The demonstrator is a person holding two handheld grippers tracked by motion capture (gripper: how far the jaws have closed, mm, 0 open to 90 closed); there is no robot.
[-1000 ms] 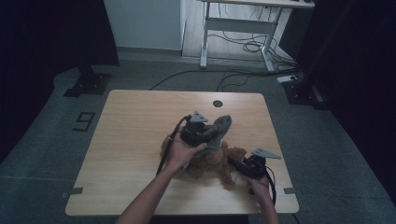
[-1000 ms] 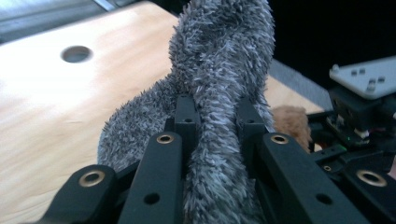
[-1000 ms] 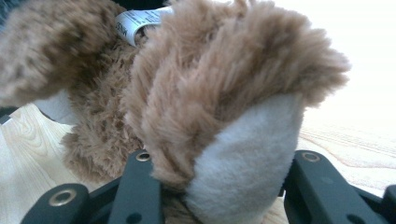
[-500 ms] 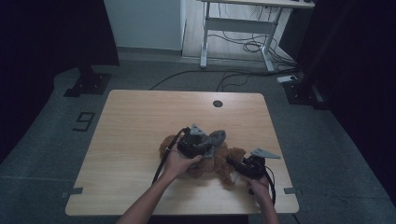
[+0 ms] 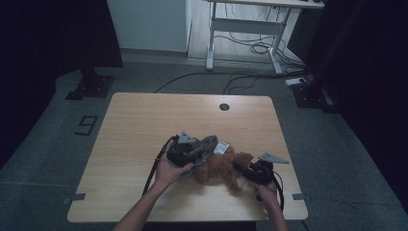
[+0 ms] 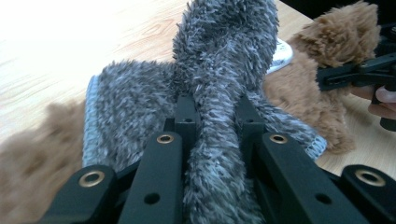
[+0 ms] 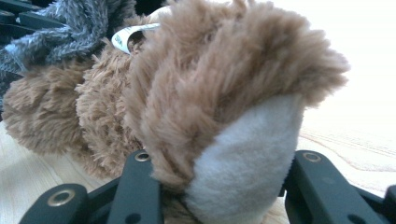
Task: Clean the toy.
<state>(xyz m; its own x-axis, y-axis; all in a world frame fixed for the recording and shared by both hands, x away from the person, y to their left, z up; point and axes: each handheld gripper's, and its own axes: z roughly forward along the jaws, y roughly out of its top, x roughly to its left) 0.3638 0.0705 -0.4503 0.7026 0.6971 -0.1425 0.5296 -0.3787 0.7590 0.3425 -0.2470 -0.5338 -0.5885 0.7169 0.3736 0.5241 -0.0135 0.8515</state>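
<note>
Left gripper (image 6: 212, 105), jaws pinched on a fold of the grey fleece garment (image 6: 219, 60), draws it over the brown plush toy (image 5: 221, 166), which lies near the worktop's (image 5: 144, 120) 6 o'clock edge. Right gripper (image 7: 219, 163), at the toy's 3 o'clock, clamps a pale-soled foot (image 7: 243, 149), probably to anchor the toy against the pull.
</note>
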